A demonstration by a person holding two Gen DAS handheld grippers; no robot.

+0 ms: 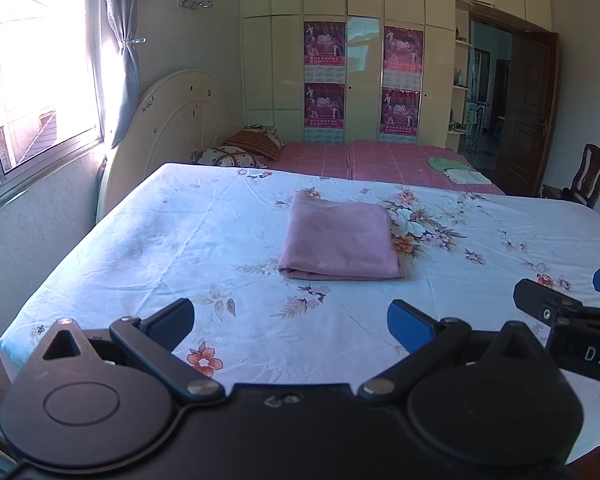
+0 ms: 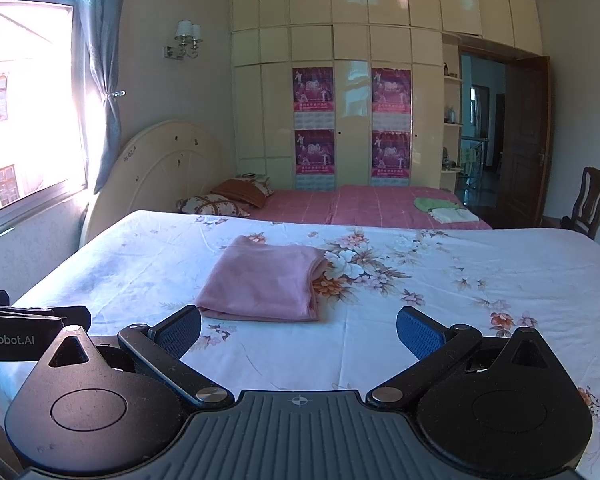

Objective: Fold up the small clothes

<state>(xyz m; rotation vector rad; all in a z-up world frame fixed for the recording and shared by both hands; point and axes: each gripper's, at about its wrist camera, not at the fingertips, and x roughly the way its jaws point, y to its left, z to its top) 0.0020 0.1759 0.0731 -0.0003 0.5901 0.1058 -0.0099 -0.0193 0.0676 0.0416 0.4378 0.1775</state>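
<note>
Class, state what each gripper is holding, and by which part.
Nothing: the left gripper and right gripper are both open and empty; the folded pink cloth lies untouched on the bed.

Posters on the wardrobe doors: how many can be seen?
4, in two columns on the wardrobe: upper left, lower left, upper right, lower right. None looks hidden.

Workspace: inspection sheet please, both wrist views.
Surface: floral bedsheet, wrinkled, greyish smudge on its window side.
Job's things: pink cloth, folded into a rectangle, lying flat mid-sheet.
Clutter: nothing seen on the sheet.
Grippers: left claw open, empty; right claw open, empty; both short of the cloth.
Cables: nothing seen.
Surroundings: pink bed behind with pillows and folded green and white items; wardrobe, window, open door, chair.
</note>
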